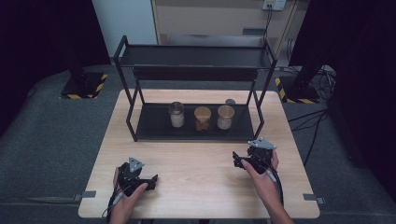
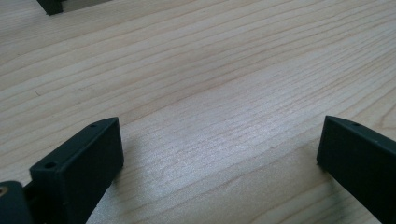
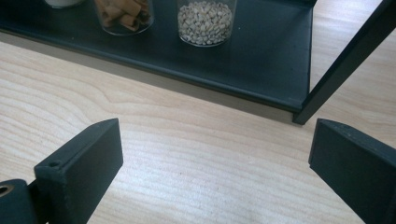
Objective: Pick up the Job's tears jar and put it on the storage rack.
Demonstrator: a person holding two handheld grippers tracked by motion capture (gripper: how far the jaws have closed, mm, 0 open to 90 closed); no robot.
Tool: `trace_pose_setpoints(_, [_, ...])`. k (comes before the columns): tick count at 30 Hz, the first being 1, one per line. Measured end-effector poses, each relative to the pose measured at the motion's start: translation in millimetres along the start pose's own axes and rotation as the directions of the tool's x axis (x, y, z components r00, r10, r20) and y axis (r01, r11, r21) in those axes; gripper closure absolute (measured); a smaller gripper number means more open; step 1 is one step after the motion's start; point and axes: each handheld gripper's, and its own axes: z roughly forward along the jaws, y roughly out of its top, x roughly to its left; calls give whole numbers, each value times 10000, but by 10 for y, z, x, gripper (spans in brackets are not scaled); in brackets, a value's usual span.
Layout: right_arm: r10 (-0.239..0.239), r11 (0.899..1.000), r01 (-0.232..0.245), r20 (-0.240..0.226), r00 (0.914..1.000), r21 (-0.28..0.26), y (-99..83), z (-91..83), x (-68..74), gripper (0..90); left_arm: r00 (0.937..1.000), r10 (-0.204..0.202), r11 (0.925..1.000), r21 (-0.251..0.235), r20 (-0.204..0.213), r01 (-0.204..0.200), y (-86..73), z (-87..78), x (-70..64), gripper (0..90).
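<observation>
A black two-tier metal shelf (image 1: 154, 133) stands at the back of the wooden table. Three glass jars sit on its lower tier: one with a white filling (image 1: 176, 115), one with brown pieces (image 1: 202, 118) and one with pale beans (image 1: 225, 117). In the right gripper view the bean jar (image 3: 205, 21) and the brown-piece jar (image 3: 123, 16) stand on the shelf's tier (image 3: 261, 65). My left gripper (image 1: 152, 181) rests low over bare wood near the front left, open and empty (image 2: 219, 149). My right gripper (image 1: 237, 161) is open and empty, in front of the shelf's right end (image 3: 215, 154).
A small dark round thing (image 1: 230, 101) lies behind the bean jar. The shelf's right front leg (image 3: 345, 60) slants up close ahead of my right gripper. Bare table wood (image 1: 196, 163) spreads between the two hands. Cables (image 1: 317, 116) lie on the grey floor at right.
</observation>
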Motion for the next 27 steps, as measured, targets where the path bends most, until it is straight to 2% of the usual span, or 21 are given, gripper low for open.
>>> trace_pose_setpoints(27, [184,9997,-186,132,9997,173,-260,-105,-91,29,10000,3,10000,1,-1,-3,0,0,0,0])
